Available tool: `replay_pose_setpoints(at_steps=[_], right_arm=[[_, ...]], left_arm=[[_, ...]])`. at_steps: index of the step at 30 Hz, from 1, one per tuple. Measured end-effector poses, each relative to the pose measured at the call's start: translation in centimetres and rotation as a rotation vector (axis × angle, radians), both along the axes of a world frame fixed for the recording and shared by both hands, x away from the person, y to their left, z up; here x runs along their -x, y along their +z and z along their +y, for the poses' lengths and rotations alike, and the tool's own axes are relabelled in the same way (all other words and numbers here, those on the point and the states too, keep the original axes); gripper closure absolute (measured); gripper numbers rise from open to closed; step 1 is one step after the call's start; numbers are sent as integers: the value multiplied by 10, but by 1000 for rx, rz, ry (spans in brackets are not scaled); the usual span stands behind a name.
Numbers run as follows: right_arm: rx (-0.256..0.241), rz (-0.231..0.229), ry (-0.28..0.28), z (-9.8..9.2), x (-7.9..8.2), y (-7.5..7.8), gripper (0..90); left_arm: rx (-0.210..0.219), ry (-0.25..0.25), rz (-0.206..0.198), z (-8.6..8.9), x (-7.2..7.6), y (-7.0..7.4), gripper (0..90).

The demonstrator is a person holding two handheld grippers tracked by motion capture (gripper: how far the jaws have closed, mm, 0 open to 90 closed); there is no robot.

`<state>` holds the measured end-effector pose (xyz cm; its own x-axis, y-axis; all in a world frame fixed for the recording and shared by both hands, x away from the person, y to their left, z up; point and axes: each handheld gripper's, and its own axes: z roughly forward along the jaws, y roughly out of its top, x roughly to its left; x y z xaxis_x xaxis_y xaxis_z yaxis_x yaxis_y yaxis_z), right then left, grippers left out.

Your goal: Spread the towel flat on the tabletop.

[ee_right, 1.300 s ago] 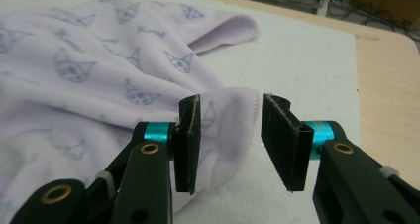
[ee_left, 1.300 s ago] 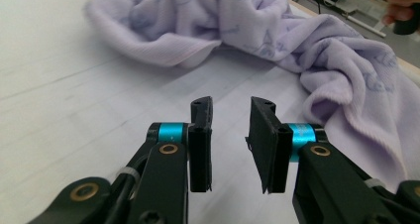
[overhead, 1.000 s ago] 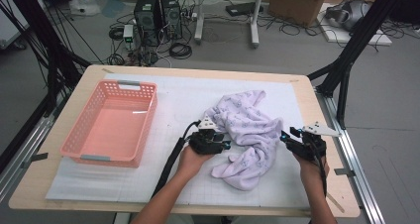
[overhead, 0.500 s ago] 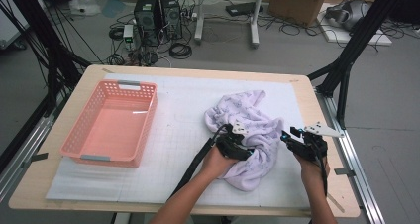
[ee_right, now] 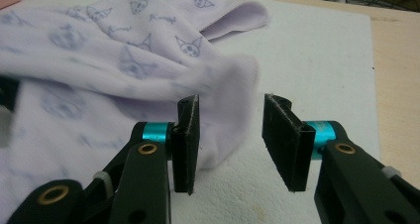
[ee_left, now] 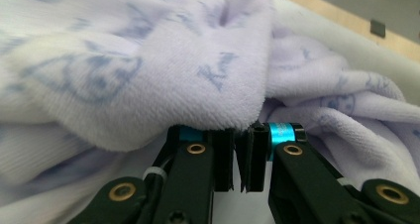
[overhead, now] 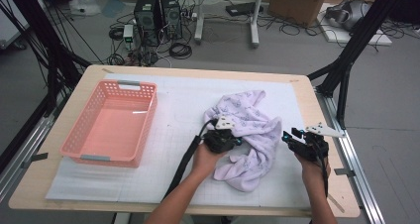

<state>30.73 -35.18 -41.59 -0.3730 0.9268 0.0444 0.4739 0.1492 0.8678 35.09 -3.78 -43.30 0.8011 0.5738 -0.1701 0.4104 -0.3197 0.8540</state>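
Note:
A lilac towel [overhead: 250, 130] with a cat print lies crumpled on the white mat, right of centre. My left gripper [overhead: 233, 140] is at its left side. In the left gripper view the jaws [ee_left: 242, 154] are closed to a thin slit, with a thick fold of the towel [ee_left: 148, 85] pinched at their tips. My right gripper [overhead: 293, 137] hovers just off the towel's right edge. Seen in the right gripper view, this gripper [ee_right: 230, 135] is open, and a rolled edge of the towel [ee_right: 223, 100] reaches into the gap from the left.
A pink plastic basket [overhead: 148, 120] stands on the left half of the mat [overhead: 178, 95], with nothing in it. Bare wooden table edge [overhead: 309, 100] runs along the right. Black frame legs and cables stand beyond the table.
My left gripper has travelled right, from the towel's left edge into its middle, bunching the cloth. The right gripper has held its place, open.

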Motion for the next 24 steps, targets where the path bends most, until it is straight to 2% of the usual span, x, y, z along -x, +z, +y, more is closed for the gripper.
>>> replay_pose_setpoints(at_steps=[1, 2, 4, 5, 6, 7, 8, 9, 12, 13, 15, 16, 17, 18, 19, 21, 23, 24], right_arm=[[-1, 3, -2, 0, 0, 0, 578], [-1, 6, -2, 0, 0, -1, 577], [-1, 15, 1, 1, -1, -2, 577], [-1, 20, 3, 2, -1, -3, 577], [0, 29, 7, 3, -1, -4, 577], [0, 29, 7, 3, -1, -4, 577], [-3, 44, 24, 7, -3, -6, 576], [0, 55, 33, 10, -3, -7, 576], [23, 70, 82, 23, -7, -11, 575], [32, 72, 101, 28, -8, -12, 575], [35, 79, 116, 33, -9, -13, 575], [43, 90, 147, 43, -12, -15, 581], [43, 90, 147, 43, -12, -15, 581], [55, 104, 181, 53, -16, -17, 612], [57, 111, 198, 58, -17, -18, 640], [63, 123, 234, 66, -21, -20, 730], [64, 129, 253, 70, -23, -20, 766], [75, 137, 279, 78, -27, -21, 814]], left_arm=[[32, 52, -8, 20, -1, 5, 855], [32, 52, -8, 20, -1, 5, 855], [50, 105, -15, 42, -3, 8, 855], [50, 162, -22, 65, -6, 10, 855], [50, 162, -22, 65, -6, 10, 855], [51, 199, -26, 76, -7, 11, 855], [65, 291, -31, 97, -11, 12, 855], [65, 291, -31, 97, -11, 12, 855], [53, 397, -27, 123, -18, 11, 853], [38, 431, -5, 132, -21, 8, 850], [34, 434, 4, 134, -21, 6, 822], [62, 422, 19, 135, -19, 3, 761], [62, 422, 19, 135, -19, 3, 659], [83, 421, 33, 134, -17, 2, 576], [111, 390, 50, 133, -10, -1, 534], [84, 351, 55, 130, -3, -1, 476], [89, 336, 49, 130, 1, -2, 471], [90, 326, 43, 130, 6, -2, 478]])
